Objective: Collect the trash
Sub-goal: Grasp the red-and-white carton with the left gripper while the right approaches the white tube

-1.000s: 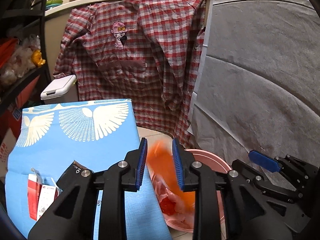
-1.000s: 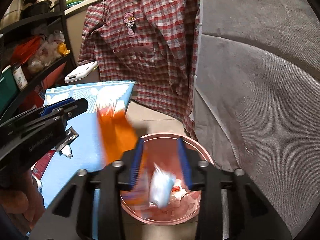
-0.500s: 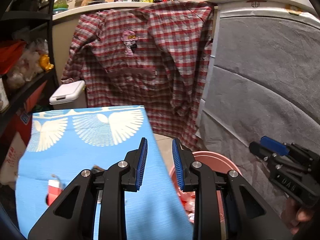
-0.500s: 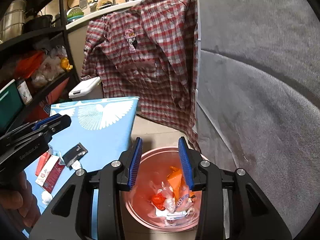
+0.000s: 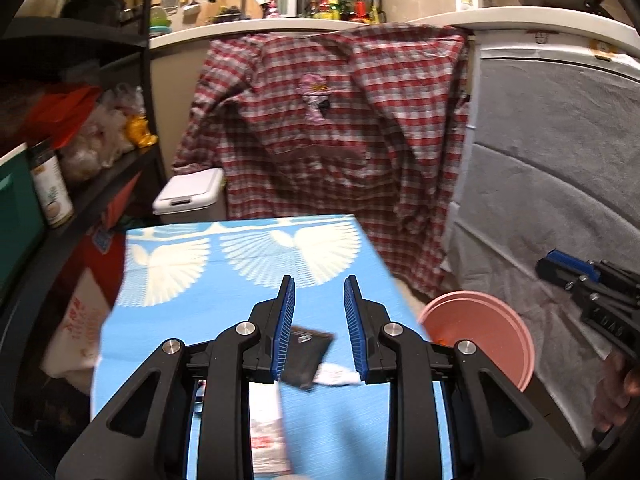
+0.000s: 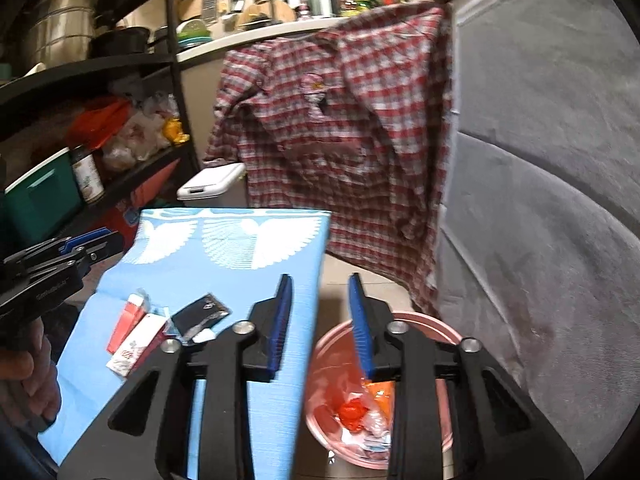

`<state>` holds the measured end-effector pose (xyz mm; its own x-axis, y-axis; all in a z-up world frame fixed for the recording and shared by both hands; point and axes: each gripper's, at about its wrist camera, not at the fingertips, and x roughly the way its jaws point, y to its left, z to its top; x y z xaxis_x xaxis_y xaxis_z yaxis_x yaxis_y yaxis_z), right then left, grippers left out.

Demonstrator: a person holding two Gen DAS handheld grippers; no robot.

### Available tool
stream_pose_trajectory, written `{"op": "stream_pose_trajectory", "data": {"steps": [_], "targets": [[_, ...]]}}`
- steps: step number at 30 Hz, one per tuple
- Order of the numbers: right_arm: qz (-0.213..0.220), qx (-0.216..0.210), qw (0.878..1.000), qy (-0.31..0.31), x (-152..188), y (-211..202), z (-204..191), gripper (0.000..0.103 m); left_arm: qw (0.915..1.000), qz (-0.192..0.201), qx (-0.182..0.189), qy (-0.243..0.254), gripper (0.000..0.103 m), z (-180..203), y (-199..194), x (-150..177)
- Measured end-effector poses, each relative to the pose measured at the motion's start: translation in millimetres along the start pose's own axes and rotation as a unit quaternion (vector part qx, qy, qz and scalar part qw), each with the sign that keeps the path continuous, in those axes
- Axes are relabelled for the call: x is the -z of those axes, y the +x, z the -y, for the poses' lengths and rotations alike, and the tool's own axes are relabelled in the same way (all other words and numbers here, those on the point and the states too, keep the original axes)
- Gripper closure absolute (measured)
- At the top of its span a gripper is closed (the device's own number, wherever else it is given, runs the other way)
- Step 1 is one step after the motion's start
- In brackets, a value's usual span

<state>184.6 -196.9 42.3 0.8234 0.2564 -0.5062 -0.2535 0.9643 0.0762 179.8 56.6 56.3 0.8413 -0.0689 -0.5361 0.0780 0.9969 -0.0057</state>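
While the black wrapper [image 5: 306,354] is lying flat on the blue counter [image 5: 240,264] just ahead of the left gripper [image 5: 319,330], its long axis is running slantwise, near-left to far-right, and that gripper, sitting narrowly parted and empty, is nearer than the right. Red-and-white cartons [image 6: 134,340] are lying left of the wrapper, their lettering too blurred to read. To the right, the right gripper [image 6: 320,326], which has just been closing with nothing between its jaws, is hanging by the pink bin [image 6: 432,328].
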Motion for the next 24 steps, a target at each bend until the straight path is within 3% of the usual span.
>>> {"op": "stream_pose_trajectory", "data": {"steps": [3,12,19,24], "targets": [[0.000,-0.017,1.000,-0.011,-0.3,1.8,-15.0,0.091,0.9999,-0.003,-0.015,-0.007,0.077,-29.5,-5.4,4.1],[-0.018,-0.063,0.997,-0.046,10.1,18.7,-58.8,0.095,0.9975,-0.031,-0.030,-0.056,0.079,-112.6,-10.3,30.3],[-0.048,-0.087,0.993,-0.069,16.1,46.2,-84.2,0.095,0.9953,-0.057,-0.009,-0.079,0.079,-137.9,1.0,49.7],[-0.068,-0.093,0.990,-0.084,24.1,68.5,-97.8,0.093,0.9948,-0.074,0.005,-0.070,0.079,-133.3,16.4,59.9]]}}
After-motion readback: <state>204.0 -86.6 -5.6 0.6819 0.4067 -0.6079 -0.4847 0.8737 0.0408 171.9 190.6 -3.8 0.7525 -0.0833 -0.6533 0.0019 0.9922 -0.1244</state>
